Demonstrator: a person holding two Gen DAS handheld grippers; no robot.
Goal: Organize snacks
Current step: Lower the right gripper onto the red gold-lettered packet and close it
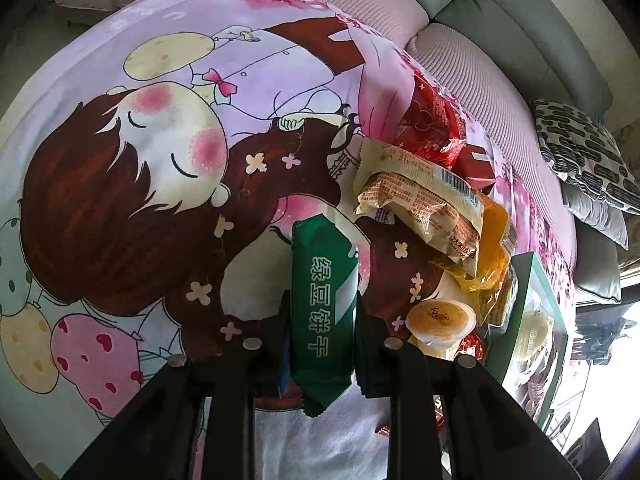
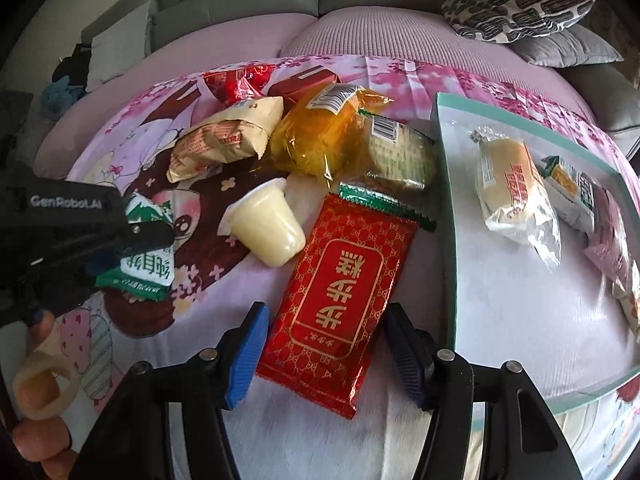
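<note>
My left gripper (image 1: 322, 320) is shut on a green biscuit packet (image 1: 324, 312), which stands upright between the fingers above the cartoon-print cloth (image 1: 160, 160). From the right wrist view that same gripper (image 2: 132, 240) and green packet (image 2: 148, 264) appear at the left, with a person's hand (image 2: 40, 400) below. My right gripper (image 2: 326, 352) is open, its blue pads either side of a red gold-patterned packet (image 2: 340, 300) lying flat on the cloth; a thin gap shows at the left pad. The teal-rimmed tray (image 2: 444, 200) at the right holds a wrapped bun (image 2: 516, 196) and other packets (image 2: 576, 196).
A jelly cup (image 2: 268, 228) lies tipped beside the red packet. Behind it are heaped a cream packet (image 2: 228, 140), a yellow bag (image 2: 320, 140), a green-white packet (image 2: 400, 156) and red packets (image 2: 240, 80). A sofa with a patterned cushion (image 2: 516, 4) runs along the back.
</note>
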